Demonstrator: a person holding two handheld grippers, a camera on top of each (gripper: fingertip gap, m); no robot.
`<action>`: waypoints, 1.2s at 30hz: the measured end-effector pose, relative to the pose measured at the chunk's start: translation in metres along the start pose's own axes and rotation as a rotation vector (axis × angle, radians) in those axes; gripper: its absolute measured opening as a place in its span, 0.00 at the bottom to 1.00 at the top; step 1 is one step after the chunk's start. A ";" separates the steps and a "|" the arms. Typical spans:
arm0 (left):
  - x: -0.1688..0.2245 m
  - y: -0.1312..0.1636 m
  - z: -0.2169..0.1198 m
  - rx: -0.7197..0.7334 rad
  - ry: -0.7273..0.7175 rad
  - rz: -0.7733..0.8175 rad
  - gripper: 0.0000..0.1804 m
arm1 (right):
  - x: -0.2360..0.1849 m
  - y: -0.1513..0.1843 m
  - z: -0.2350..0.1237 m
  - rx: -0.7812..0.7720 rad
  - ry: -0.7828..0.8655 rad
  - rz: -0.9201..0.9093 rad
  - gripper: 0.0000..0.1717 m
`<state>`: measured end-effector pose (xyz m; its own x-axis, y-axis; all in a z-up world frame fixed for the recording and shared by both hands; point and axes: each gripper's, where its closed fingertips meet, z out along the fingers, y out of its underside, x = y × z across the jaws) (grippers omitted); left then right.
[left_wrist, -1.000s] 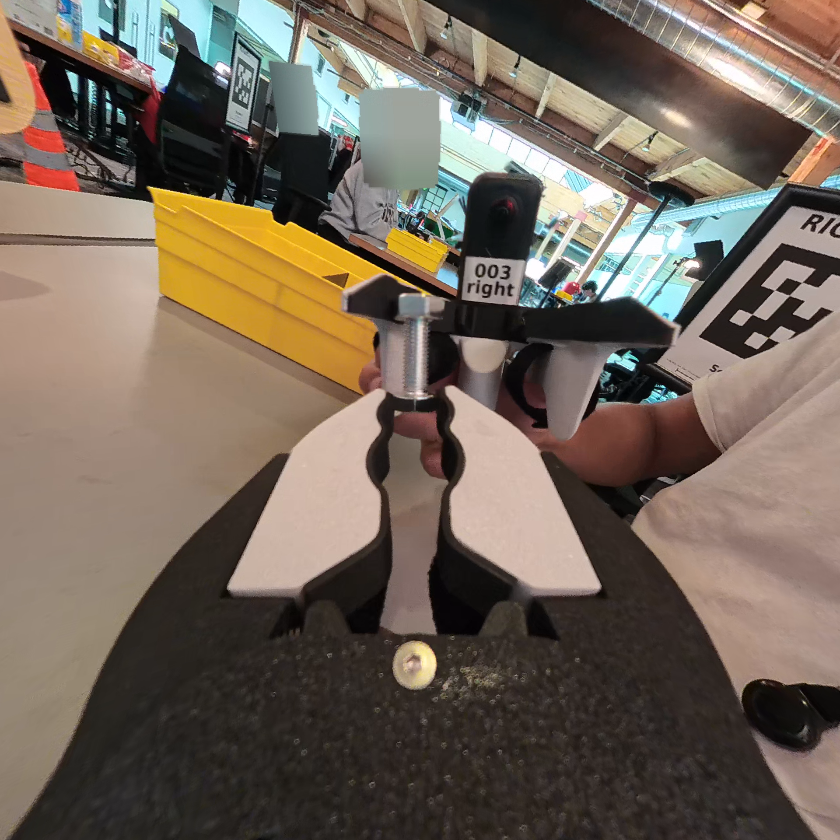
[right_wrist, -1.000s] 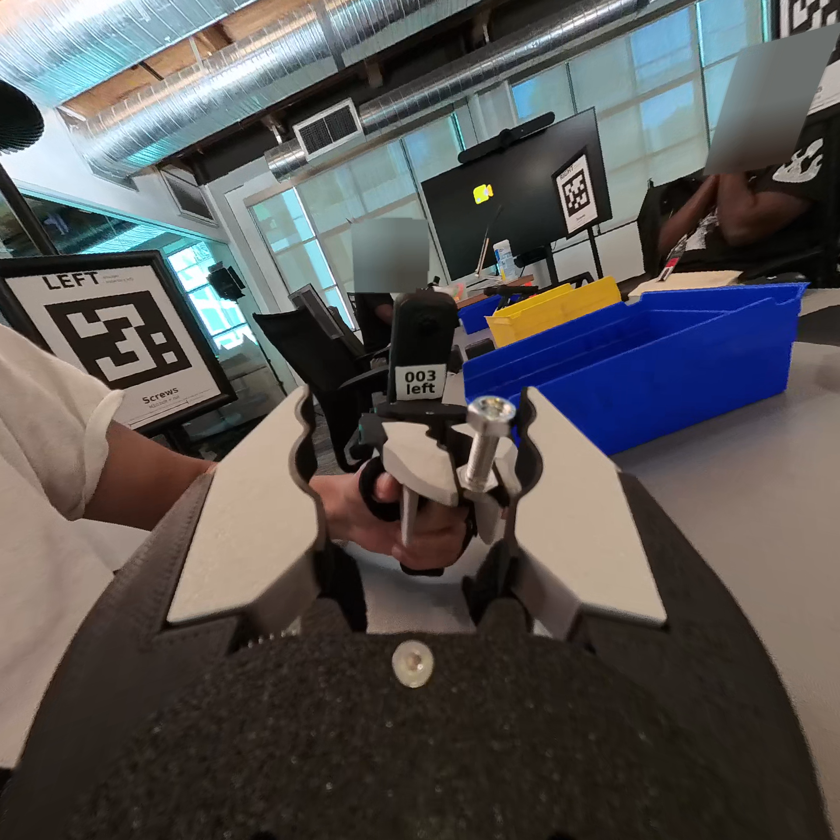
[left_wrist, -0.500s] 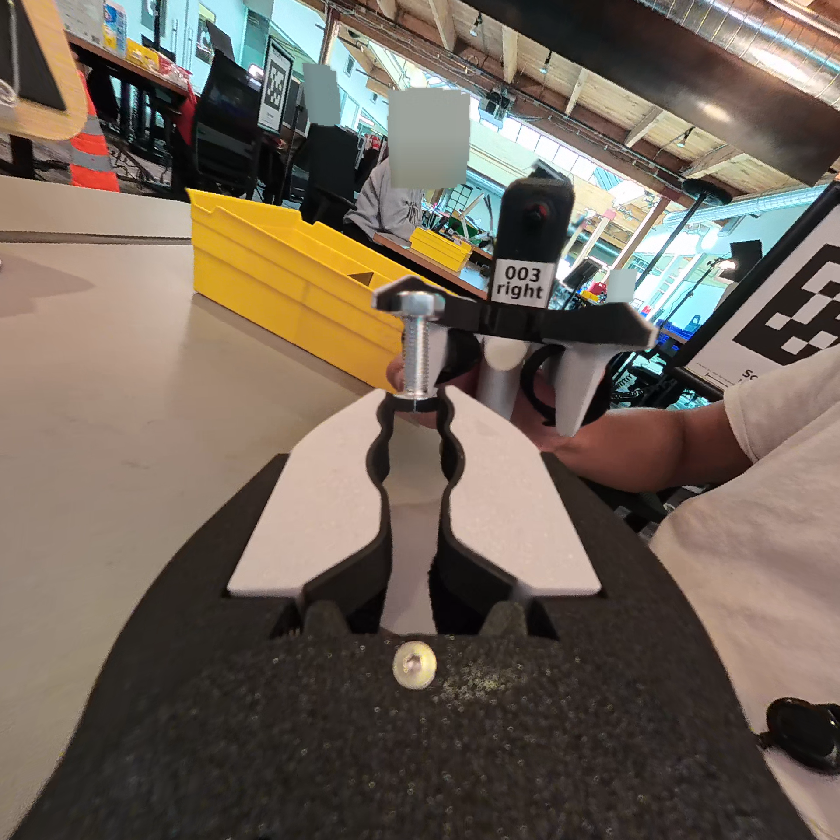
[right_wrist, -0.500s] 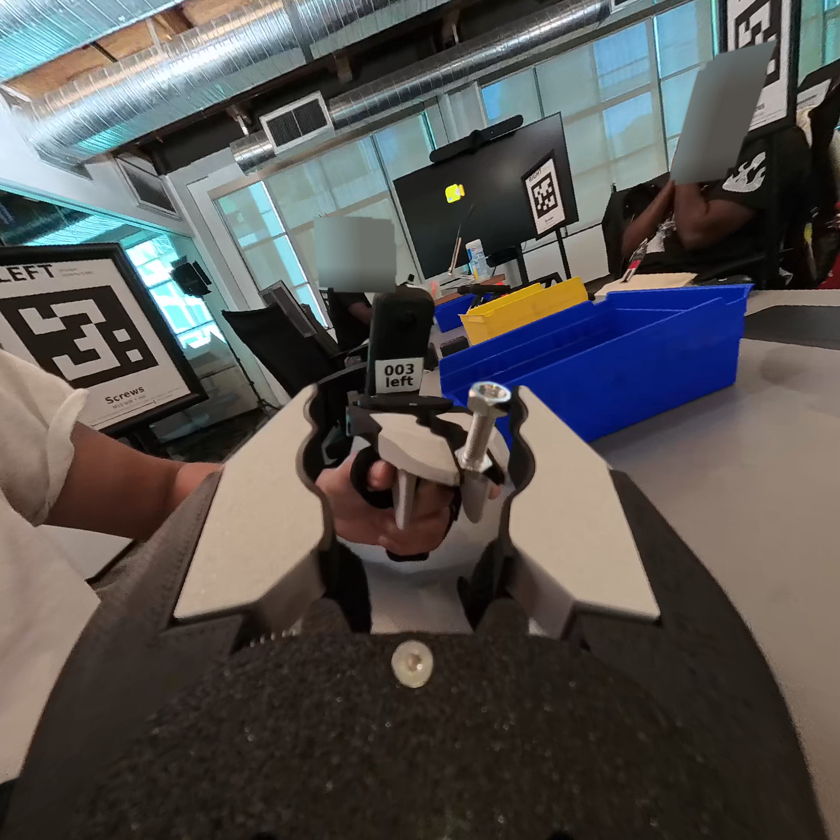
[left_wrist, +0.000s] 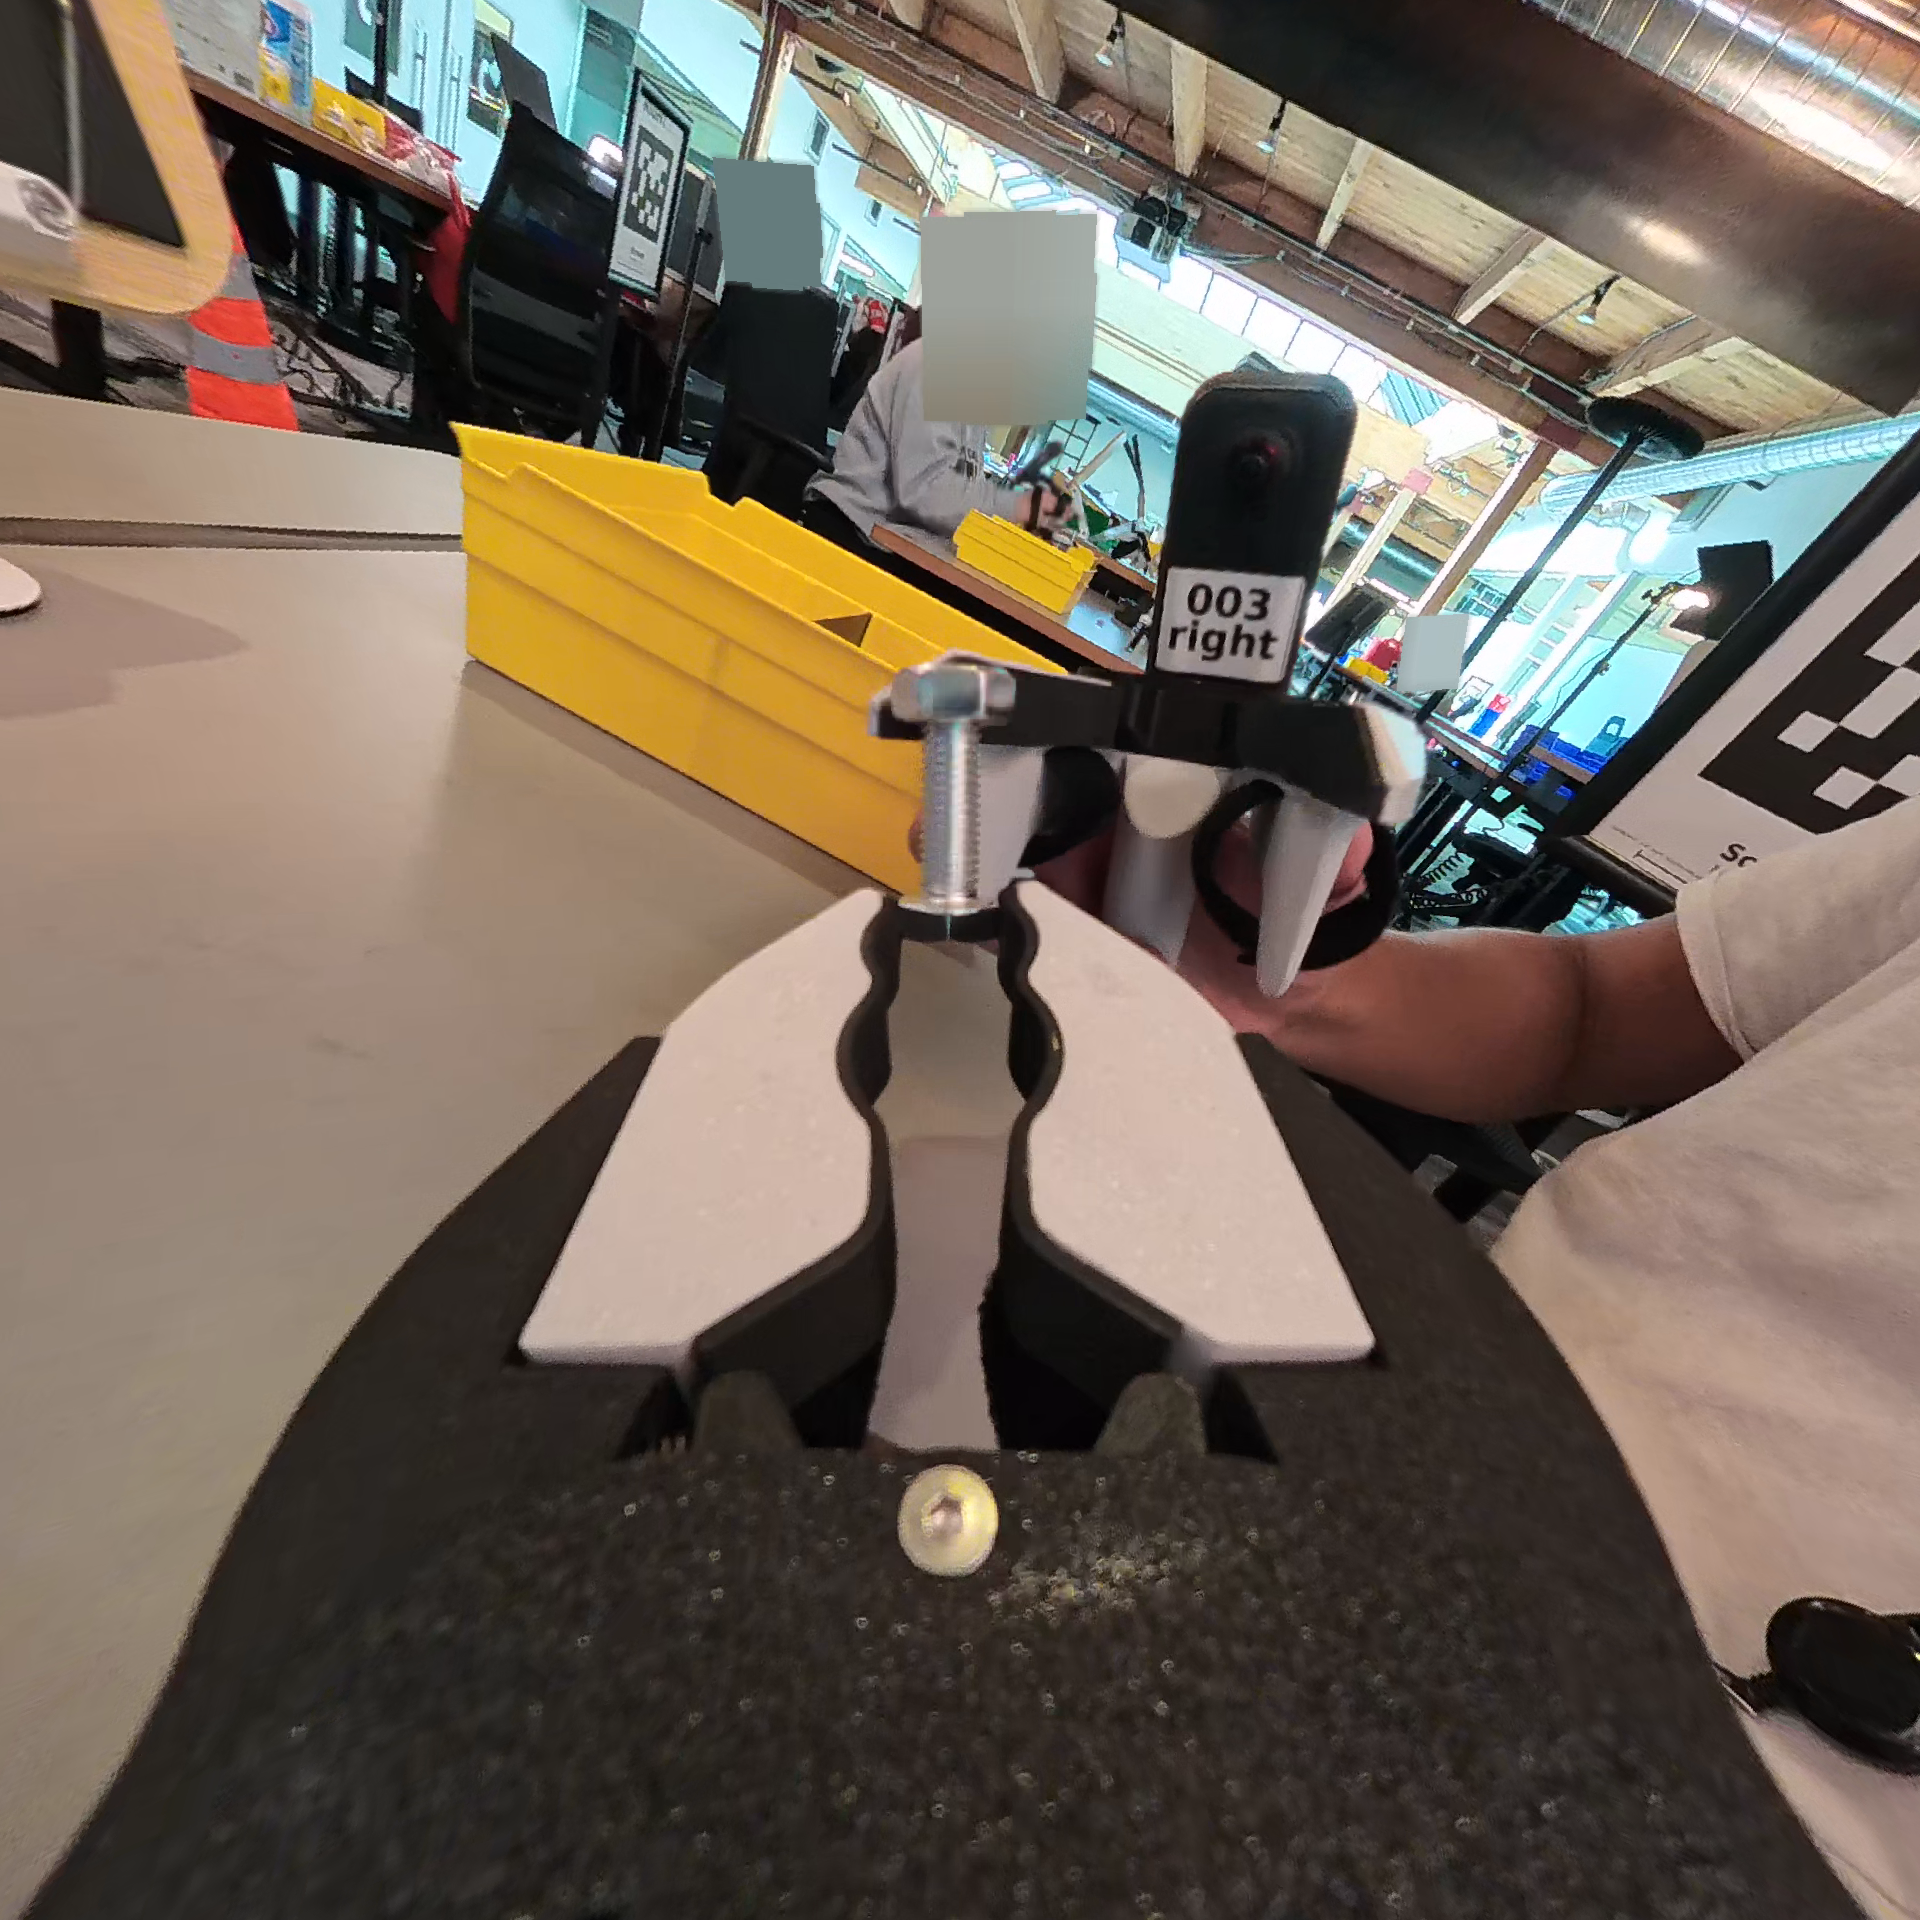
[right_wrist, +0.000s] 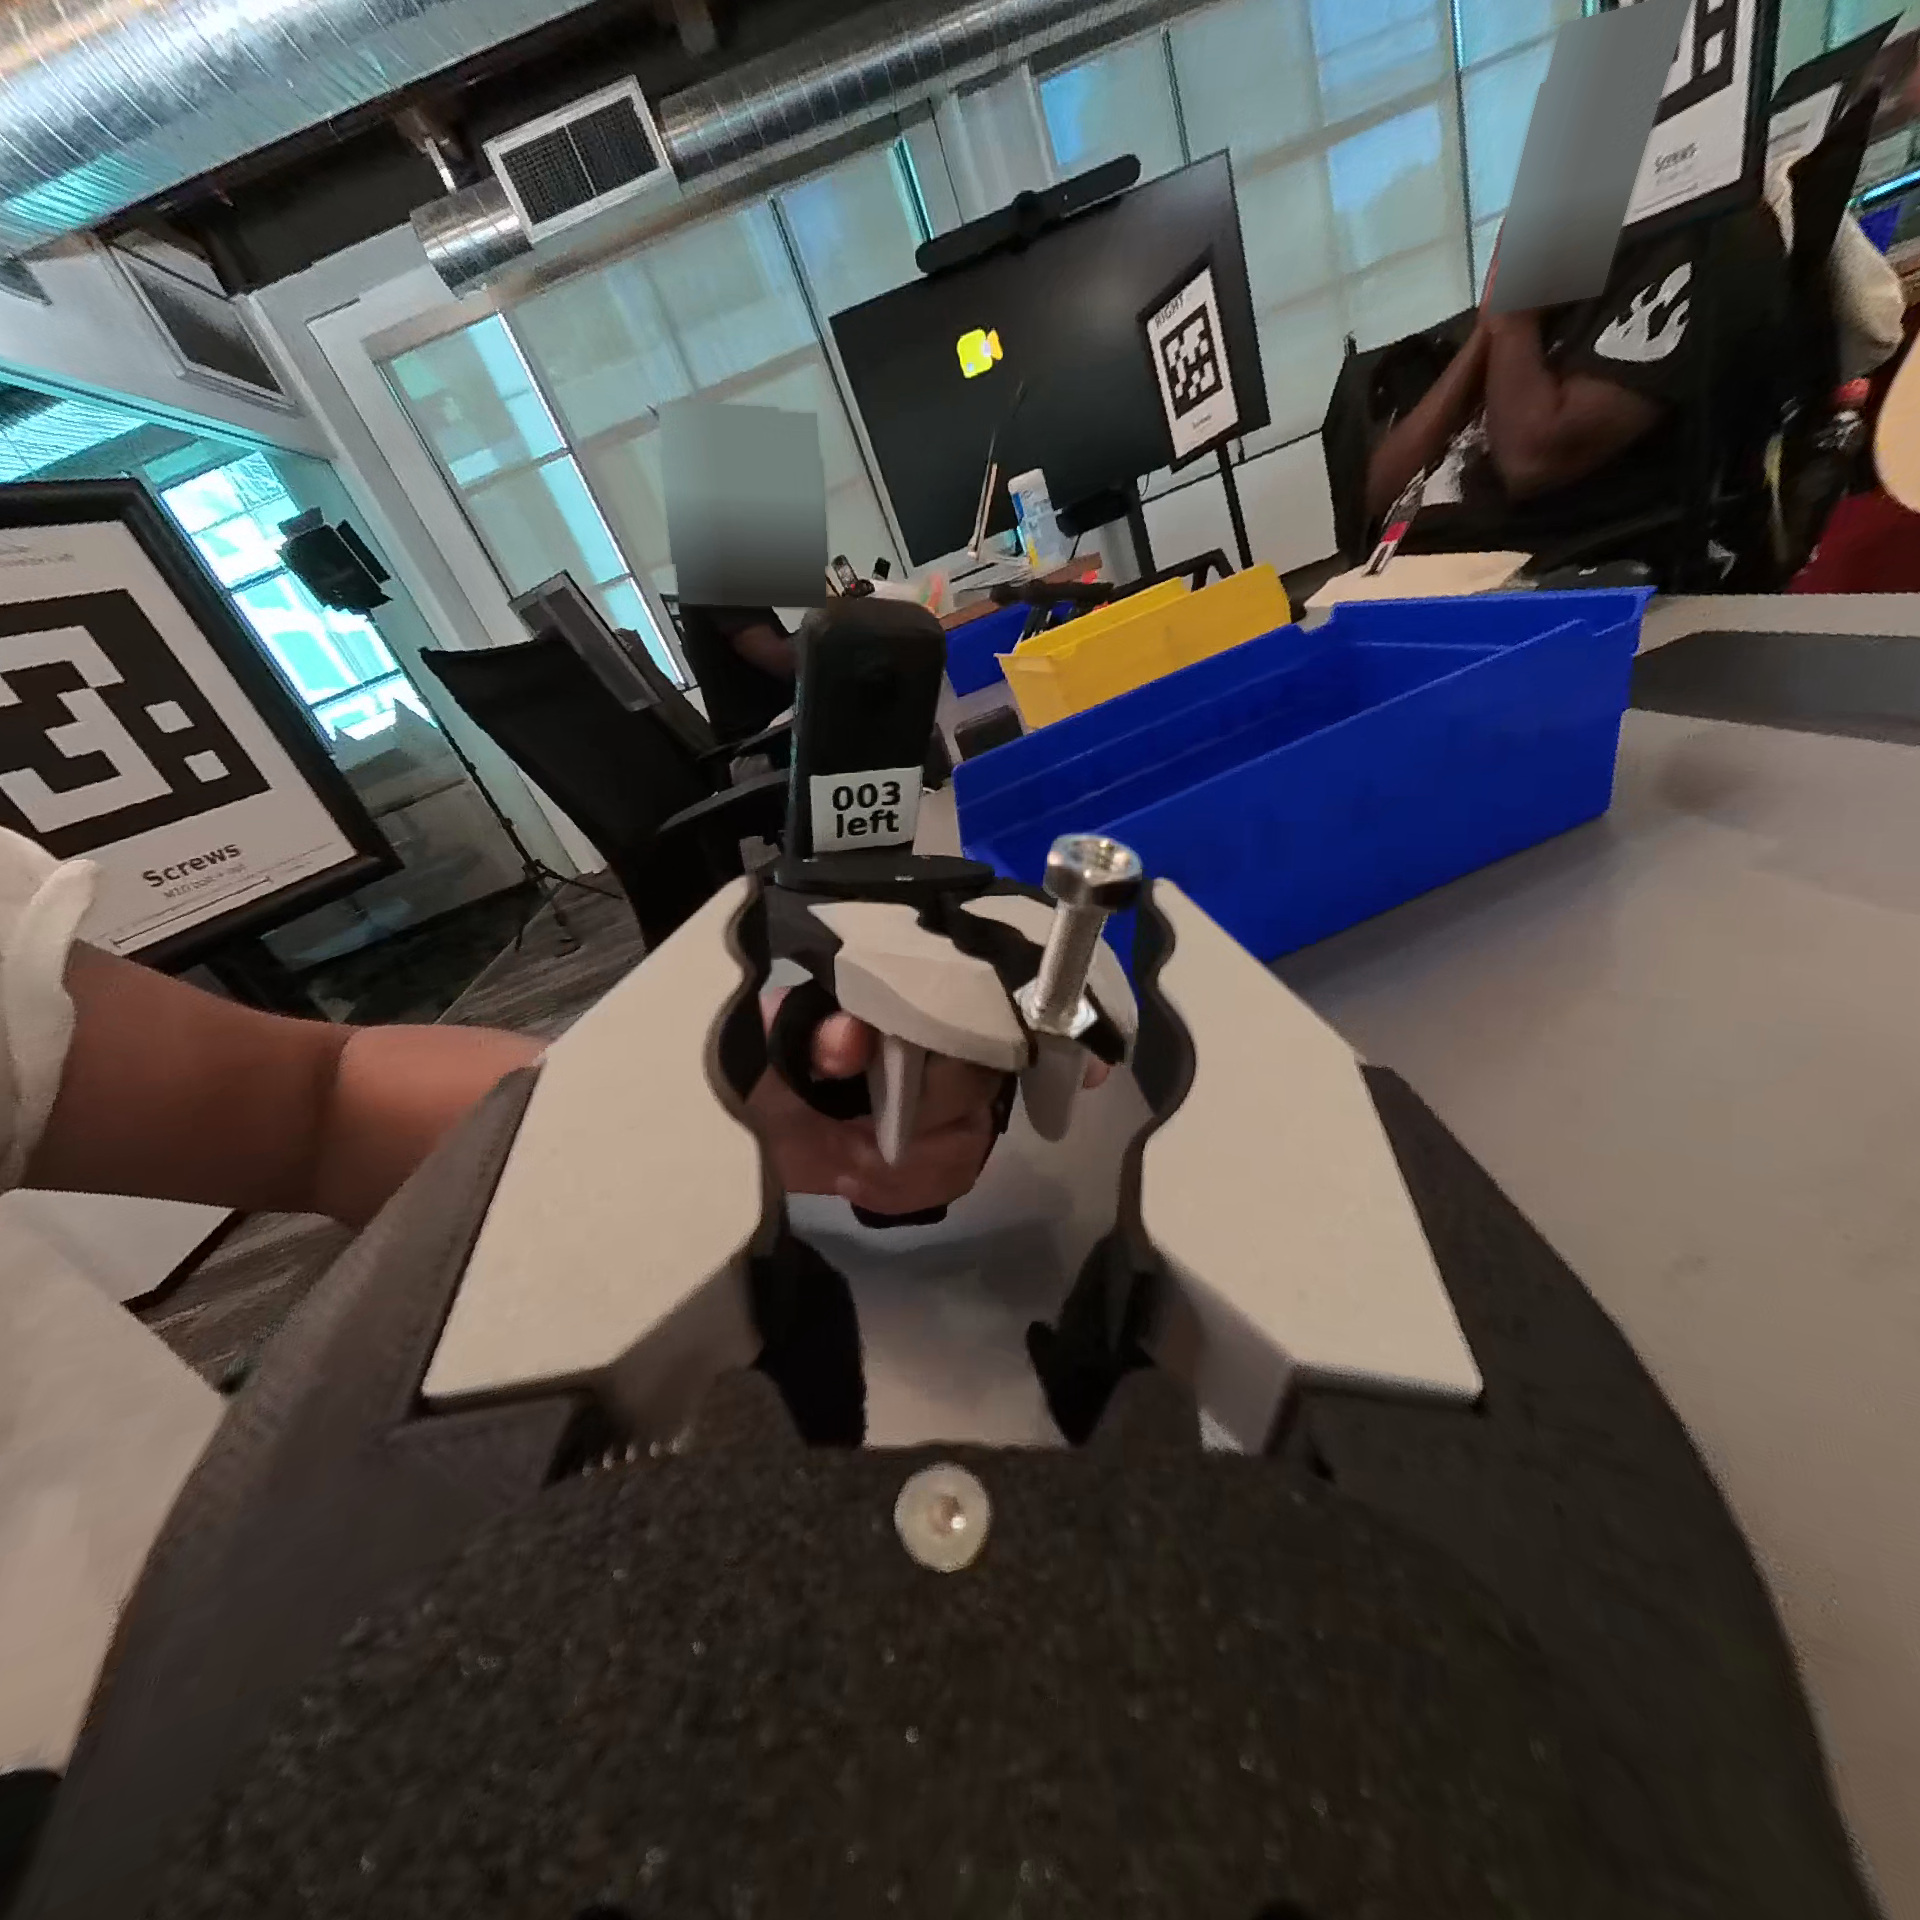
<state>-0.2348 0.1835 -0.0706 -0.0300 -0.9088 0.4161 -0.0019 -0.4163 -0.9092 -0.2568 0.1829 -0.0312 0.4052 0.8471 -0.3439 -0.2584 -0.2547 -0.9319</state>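
1. Grippers meet nose to nose above the grey bench (left_wrist: 260, 935), near its edge on the person's side. The left gripper (left_wrist: 951, 925) is drawn narrow and clamped at its tips. The right gripper (right_wrist: 951, 904) is spread wide and grips nothing.
2. A blue bin (right_wrist: 1351, 769) sits toward the bench's far edge beyond the right gripper. A yellow bin (left_wrist: 675, 623) lies on the bench beyond the left gripper. Both are well apart from the fingers.
3. A framed marker board (right_wrist: 104, 717) stands off the bench, behind the person's forearm.
4. A silver bolt (left_wrist: 953, 810) stands head up from the left tips, between the right gripper's spread fingers. It is close beside one finger, and neither pad presses it.
5. A hex nut (right_wrist: 1051, 1010) on the bolt's lower end is what the left pads pinch.
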 end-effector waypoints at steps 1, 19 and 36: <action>0.001 0.001 0.001 -0.003 0.003 0.003 0.10 | 0.000 0.000 0.002 0.010 -0.003 -0.002 0.41; -0.021 0.000 -0.003 -0.011 -0.177 0.081 0.10 | 0.036 -0.002 -0.011 0.069 0.338 0.023 0.26; -0.009 0.005 0.004 -0.043 -0.139 0.144 0.10 | 0.034 0.003 -0.008 0.052 0.275 0.047 0.10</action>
<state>-0.2307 0.1894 -0.0789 0.1051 -0.9551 0.2770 -0.0501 -0.2832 -0.9577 -0.2366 0.2072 -0.0467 0.6128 0.6747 -0.4114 -0.3242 -0.2601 -0.9095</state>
